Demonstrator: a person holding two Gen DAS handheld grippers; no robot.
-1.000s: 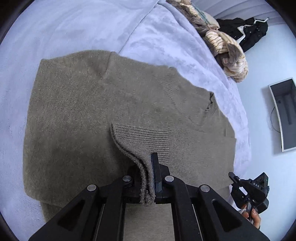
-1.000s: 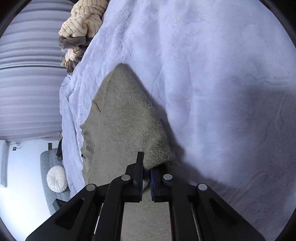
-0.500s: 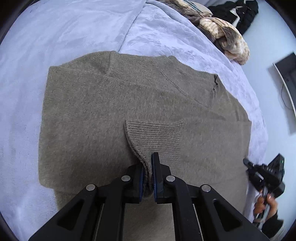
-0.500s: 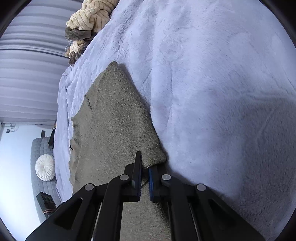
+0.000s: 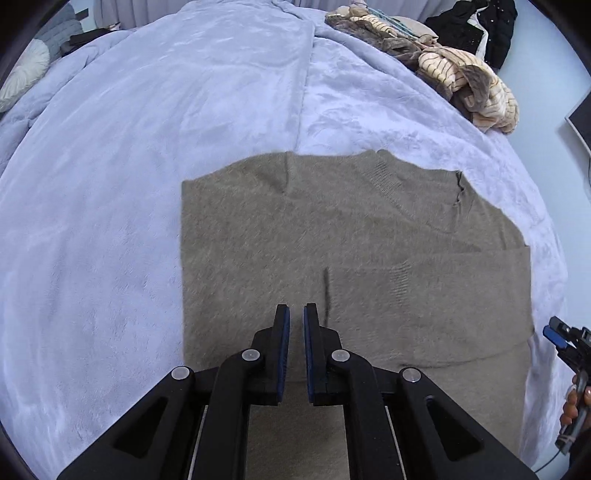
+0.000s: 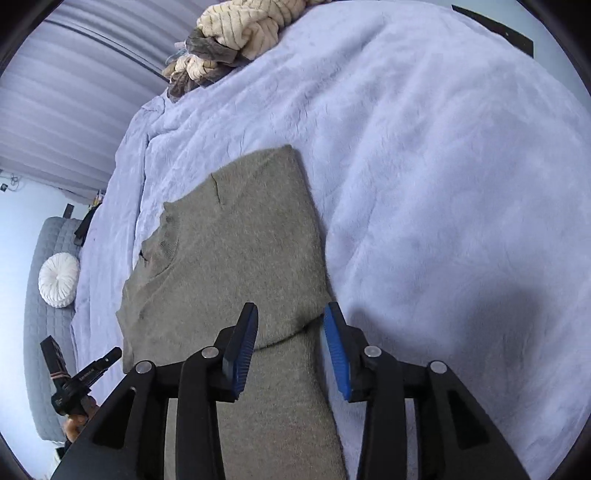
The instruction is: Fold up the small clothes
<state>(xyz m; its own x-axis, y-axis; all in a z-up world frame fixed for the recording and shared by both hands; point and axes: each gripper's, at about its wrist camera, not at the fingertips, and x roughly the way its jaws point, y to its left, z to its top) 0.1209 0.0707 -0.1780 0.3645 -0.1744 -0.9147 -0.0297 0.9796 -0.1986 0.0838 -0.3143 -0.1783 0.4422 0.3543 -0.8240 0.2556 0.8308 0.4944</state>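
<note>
So the olive-brown sweater (image 5: 351, 266) is lying flat on the lavender bed blanket (image 5: 147, 166), sleeve folded in across the body. The left hand-held gripper (image 5: 294, 314) is clenched with nothing in it, hovering over the knit. The right hand-held gripper (image 6: 290, 314) is opening, its blue pads straddling the sweater's folded edge without pressing it.

— Surroundings? 
— Lavender plush blanket (image 5: 147, 184) covers the bed. Striped cream clothes (image 5: 469, 85) heaped at its far edge, black garment (image 5: 480, 29) beyond.
— Else? 
— White round cushion (image 6: 59, 275) on grey couch (image 6: 37, 332).
</note>
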